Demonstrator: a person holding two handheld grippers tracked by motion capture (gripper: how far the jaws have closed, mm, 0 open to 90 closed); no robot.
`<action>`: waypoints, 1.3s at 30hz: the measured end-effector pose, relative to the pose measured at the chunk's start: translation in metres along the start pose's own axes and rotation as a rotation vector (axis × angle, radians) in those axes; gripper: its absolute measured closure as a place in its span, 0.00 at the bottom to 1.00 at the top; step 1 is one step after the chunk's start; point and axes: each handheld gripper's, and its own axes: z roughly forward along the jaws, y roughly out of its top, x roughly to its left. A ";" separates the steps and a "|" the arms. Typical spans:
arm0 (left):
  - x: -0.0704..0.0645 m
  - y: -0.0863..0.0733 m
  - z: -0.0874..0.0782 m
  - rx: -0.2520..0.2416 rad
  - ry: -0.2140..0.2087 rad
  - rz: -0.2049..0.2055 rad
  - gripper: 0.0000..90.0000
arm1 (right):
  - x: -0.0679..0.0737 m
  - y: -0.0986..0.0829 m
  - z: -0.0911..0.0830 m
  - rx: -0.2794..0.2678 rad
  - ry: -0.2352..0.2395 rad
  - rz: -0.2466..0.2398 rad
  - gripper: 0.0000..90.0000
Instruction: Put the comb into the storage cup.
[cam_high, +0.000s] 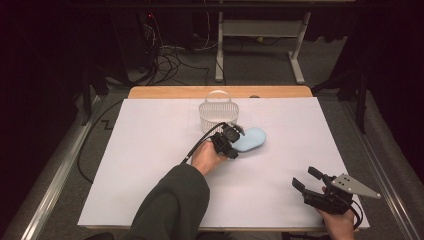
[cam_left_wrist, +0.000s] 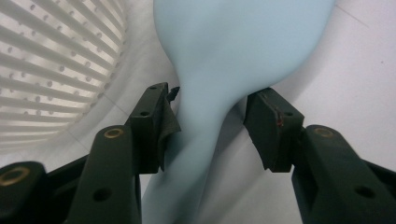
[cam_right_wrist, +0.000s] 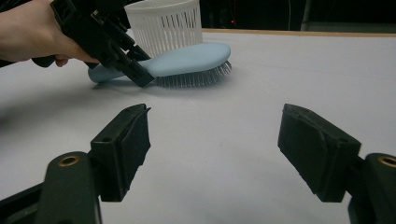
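One hairbrush (cam_high: 251, 138) and one white basket (cam_high: 218, 116) are sitting on the table (cam_high: 150, 150); two grippers, left (cam_high: 234, 136) and right (cam_high: 306, 179), are showing.

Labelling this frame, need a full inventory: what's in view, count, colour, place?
hairbrush: 1, light blue, bristles down on the sheet, just in front of the basket
basket: 1, white slotted plastic with a handle, far centre of the sheet
sheet: 1, white, covering the table
table: 1, wooden edge visible at the far side
left hand-held gripper: 1, black, jaws open either side of the brush neck
right hand-held gripper: 1, black, open, near right corner, holding nothing
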 end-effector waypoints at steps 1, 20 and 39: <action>0.000 0.000 0.000 0.002 0.005 0.003 0.57 | 0.000 0.000 0.000 0.000 0.000 0.000 0.29; 0.004 0.001 0.002 0.019 -0.043 0.013 0.66 | 0.000 0.000 0.001 0.005 0.010 0.001 0.29; 0.006 0.001 0.002 0.015 -0.093 0.013 0.77 | 0.001 0.000 0.002 0.008 0.010 -0.004 0.29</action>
